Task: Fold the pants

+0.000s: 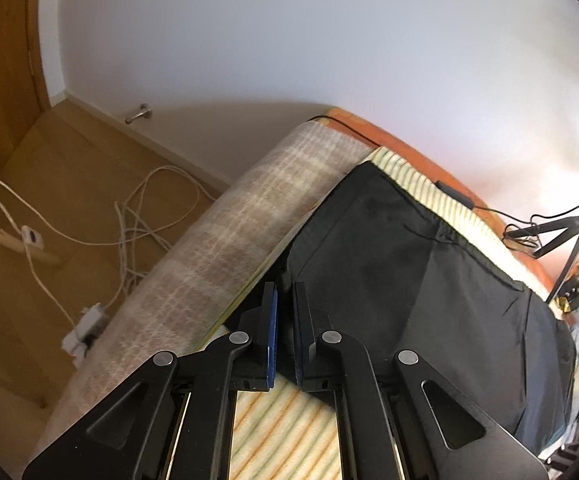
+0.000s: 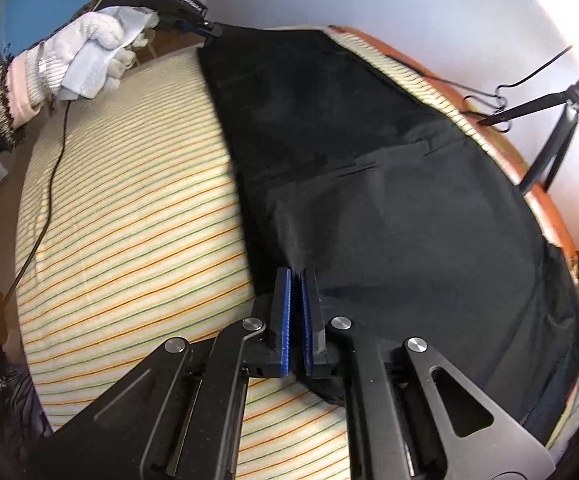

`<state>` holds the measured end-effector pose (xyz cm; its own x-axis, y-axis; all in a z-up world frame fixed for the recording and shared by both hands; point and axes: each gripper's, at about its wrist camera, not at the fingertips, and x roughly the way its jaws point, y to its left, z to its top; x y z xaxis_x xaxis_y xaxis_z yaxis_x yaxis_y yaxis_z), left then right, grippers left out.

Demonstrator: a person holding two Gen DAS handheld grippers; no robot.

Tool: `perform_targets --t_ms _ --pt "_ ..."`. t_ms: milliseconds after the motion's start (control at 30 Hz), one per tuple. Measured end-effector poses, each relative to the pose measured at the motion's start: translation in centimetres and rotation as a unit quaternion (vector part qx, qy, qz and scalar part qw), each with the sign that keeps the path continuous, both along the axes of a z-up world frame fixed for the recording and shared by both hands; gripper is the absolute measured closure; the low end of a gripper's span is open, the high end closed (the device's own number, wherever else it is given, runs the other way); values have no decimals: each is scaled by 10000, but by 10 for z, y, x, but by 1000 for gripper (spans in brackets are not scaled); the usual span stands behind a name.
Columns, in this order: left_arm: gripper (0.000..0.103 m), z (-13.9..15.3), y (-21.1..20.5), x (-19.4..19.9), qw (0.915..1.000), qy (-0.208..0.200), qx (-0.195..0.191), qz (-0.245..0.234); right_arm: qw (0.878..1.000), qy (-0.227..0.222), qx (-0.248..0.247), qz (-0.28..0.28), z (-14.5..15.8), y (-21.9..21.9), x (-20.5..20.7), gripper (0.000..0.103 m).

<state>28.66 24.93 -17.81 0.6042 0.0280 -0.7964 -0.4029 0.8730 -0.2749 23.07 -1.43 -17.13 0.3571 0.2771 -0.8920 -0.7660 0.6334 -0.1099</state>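
1. On the bed with the striped cream sheet point(image 2: 129, 216) lie the big black cloth pants point(image 2: 389, 184), spread flat.
2. My right tool point(image 2: 296, 276) is pinched tight on the near edge of the pants.
3. My left tool point(image 2: 211, 32), held by a white-gloved hand point(image 2: 89, 52), is pinched tight on the far corner.
4. White wires point(image 1: 141, 216) lie on the wooden floor point(image 1: 49, 200) beside the bed.
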Motion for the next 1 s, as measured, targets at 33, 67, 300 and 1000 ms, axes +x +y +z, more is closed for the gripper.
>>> perform_targets --t_ms 33,67,300,1000 --pt "98 -1 1 0 10000 12 2 -1 10000 -3 -12 17 -1 1 -1 98" --pt "98 -2 0 1 10000 34 39 -4 10000 14 -14 26 -3 2 -2 98" --pt "97 -8 -10 4 9985 268 462 -75 9996 252 94 -103 -13 -2 -2 98" --pt "85 55 -156 -23 9780 -355 640 -1955 8828 220 1615 -4406 15 -243 -44 39"
